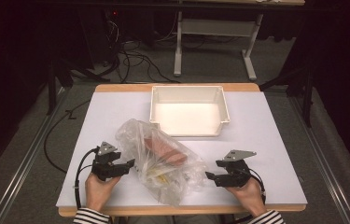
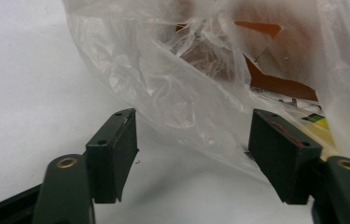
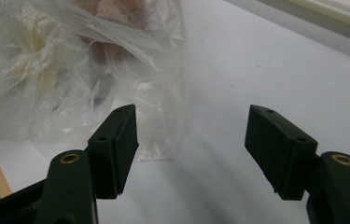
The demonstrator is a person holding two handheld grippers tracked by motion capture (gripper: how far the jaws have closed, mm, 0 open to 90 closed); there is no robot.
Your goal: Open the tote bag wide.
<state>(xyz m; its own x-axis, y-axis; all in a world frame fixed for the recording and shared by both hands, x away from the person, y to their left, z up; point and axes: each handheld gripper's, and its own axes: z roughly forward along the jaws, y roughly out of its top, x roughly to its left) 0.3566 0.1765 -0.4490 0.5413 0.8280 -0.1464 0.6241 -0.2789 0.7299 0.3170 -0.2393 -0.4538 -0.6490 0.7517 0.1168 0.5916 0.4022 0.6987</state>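
Clear plastic bag [image 1: 161, 161] lies on white table [image 1: 266, 135], near edge, between both hands. Left gripper [image 1: 125, 167] and right gripper [image 1: 211, 176] point inward, level, jaws wide apart, gripping nothing; bag film just beside the tips.

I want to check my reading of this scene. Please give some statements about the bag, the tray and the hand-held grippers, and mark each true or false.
1. The bag lies on the table between the two hand-held grippers. True.
2. The tray holds the bag. False: the tray is empty, and the bag lies in front of it.
3. The left hand-held gripper is shut. False: its jaws are open.
4. The right hand-held gripper is open, with nothing between its jaws. True.
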